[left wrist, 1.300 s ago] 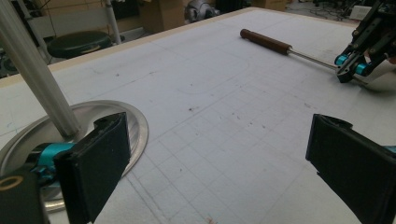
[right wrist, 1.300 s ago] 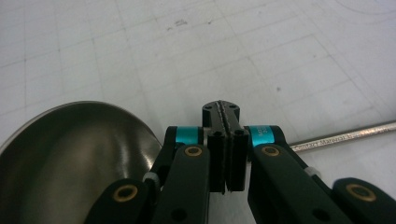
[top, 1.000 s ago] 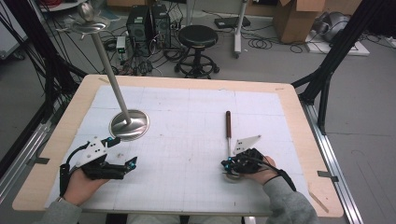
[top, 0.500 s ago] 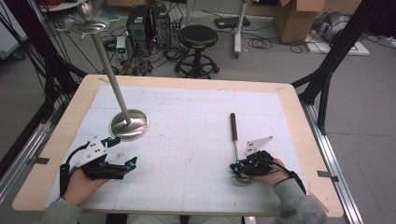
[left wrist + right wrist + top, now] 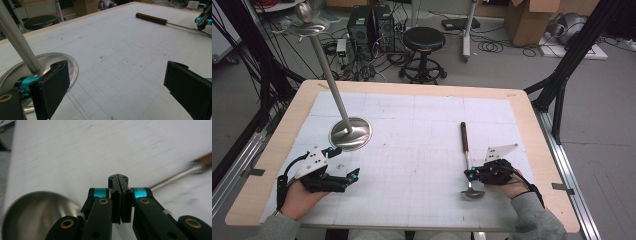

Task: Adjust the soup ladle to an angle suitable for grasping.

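Two grippers are resting low over the table [image 5: 422, 120]: the right gripper [image 5: 120, 182] is pinching the ladle [image 5: 468, 157] by its metal shaft, near the front edge, while the left gripper [image 5: 343, 176] is sitting wide apart, holding nothing, beside the stand [image 5: 350, 133].

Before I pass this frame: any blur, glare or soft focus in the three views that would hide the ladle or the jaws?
High view: even light, slightly soft, ladle readable. Left gripper view: sharp on the mat, the close black pads a little soft, mild sheen on the stand's base. Right gripper view: the right gripper is sharp, but the ladle's bowl and handle behind it are blurred.
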{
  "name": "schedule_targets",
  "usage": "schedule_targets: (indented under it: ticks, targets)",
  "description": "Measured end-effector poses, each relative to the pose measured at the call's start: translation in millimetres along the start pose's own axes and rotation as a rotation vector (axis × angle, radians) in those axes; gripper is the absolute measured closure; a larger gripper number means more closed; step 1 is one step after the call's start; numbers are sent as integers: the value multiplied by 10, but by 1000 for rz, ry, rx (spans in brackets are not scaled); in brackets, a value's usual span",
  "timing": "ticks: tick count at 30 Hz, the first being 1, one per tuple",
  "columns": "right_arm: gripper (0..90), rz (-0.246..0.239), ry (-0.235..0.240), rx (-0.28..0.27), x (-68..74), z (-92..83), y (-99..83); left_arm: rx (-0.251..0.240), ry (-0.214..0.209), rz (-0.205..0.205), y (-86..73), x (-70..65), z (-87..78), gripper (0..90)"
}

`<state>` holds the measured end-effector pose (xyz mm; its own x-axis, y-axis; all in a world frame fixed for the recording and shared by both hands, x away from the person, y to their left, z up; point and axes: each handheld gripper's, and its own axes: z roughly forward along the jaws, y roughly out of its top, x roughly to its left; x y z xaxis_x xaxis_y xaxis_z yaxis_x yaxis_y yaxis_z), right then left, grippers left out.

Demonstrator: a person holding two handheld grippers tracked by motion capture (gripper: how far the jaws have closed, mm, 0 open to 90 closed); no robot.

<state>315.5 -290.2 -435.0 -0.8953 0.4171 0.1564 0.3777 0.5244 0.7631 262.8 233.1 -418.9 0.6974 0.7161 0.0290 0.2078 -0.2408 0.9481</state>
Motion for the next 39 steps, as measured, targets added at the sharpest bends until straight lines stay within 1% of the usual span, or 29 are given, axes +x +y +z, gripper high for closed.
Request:
schedule_targets:
  ticks: [1,2,4,6,9,11,13,17,22,24,29,30,34,36,39]
  targets:
    - [898,7,-40,-17,-26,-31,0,1,0,0,-1,0,1,71]
    - [898,17,-86,-23,-52,-55,-5,3,1,0,-2,0,2,71]
    - [898,44,-161,-21,-119,-80,-27,3,-2,-2,-2,-2,7,71]
    - [899,71,-216,-10,-183,-82,-50,3,-2,2,-1,-4,10,71]
    - [898,92,-273,4,-259,-51,-67,5,-3,3,-1,-2,13,71]
    - [898,96,-287,6,-297,-31,-72,5,-3,3,-1,1,13,71]
    - [898,104,-296,6,-317,-16,-75,5,-2,4,-1,1,13,71]
    - [898,103,-291,8,-326,7,-66,0,0,3,3,2,9,71]
    - [899,81,-275,20,-311,69,-9,5,-3,5,0,-1,17,71]
    - [898,69,-276,26,-312,99,11,8,-1,5,-1,2,17,71]
    - [898,61,-279,30,-312,137,44,8,-4,3,-2,2,20,71]
    - [898,54,-278,28,-319,145,49,8,-2,3,-2,0,20,71]
    - [898,76,-274,30,-328,159,64,8,-4,3,-2,2,20,71]
    - [898,68,-279,30,-326,172,78,9,-3,2,-4,3,23,71]
    - [898,62,-269,31,-316,206,99,12,-5,4,-4,3,25,71]
